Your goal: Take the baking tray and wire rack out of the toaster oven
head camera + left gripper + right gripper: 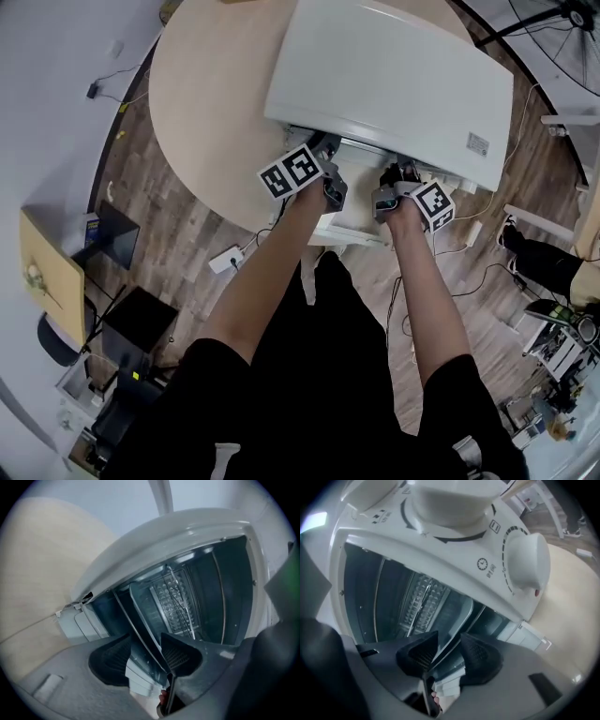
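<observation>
Round pale table (206, 103) on a wooden plank floor (141, 187).
One white toaster oven (394, 80) stands on the table, directly ahead of the left gripper (323, 150) and the right gripper (398, 176); to the left of the left gripper the tabletop is bare.

The toaster oven (394, 75) housing is white, smooth and semi-gloss; I cannot tell painted metal from plastic. Its control knobs (527, 562) are glossy white plastic. The oven cavity (229, 588) is dark sheet metal with a dull sheen, and the rear panel (173, 602) is dimpled and reflective. The baking tray (143, 609) is dark, smooth metal. The wire rack (125, 611) is thin bare metal rod. On my left gripper (144, 641) and right gripper (449, 639), the bodies are matt grey plastic and the pads (180, 656) are black and ribbed. The table (206, 94) top is pale, matt and smooth. The floor (169, 216) is wood-grain plank.
</observation>
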`<state>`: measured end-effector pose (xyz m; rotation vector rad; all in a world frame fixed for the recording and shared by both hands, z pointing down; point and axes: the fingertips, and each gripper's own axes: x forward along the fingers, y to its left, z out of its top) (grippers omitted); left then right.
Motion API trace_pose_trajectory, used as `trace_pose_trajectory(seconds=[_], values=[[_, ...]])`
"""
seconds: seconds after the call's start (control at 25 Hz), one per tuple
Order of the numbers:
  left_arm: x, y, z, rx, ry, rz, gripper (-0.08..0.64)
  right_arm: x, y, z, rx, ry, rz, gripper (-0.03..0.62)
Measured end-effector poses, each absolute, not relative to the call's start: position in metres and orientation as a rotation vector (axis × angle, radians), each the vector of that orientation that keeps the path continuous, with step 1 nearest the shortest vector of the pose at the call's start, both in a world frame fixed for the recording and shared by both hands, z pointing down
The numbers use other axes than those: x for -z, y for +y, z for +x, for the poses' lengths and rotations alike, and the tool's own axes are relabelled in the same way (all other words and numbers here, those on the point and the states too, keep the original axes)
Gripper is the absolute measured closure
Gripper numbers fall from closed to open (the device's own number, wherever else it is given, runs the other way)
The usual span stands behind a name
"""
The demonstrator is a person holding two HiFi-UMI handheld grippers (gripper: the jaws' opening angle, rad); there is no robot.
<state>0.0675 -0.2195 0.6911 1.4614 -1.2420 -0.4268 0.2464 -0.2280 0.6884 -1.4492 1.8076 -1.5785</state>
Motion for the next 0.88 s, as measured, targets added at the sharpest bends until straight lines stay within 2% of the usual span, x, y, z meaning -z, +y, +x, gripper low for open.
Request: trace_pose_trajectory(seconds=[0.44,0.72,0.88], values=[[-0.695,-0.241,0.065,0.491,-1.163,1.412,0.371,-0.695,-0.243,0.251,1.558,1.770,-1.440,0.467],[-0.695,-0.246,0.056,0.544,-1.148,1.417,0.373,-0.696,-0.239,0.251,1.602,1.657,-1.358,0.503],[-0.687,-0.241,0.058,0.509,-1.186,1.492,0.434,-0.696,-0.232,0.251,1.611,1.627,-1.342,0.508]])
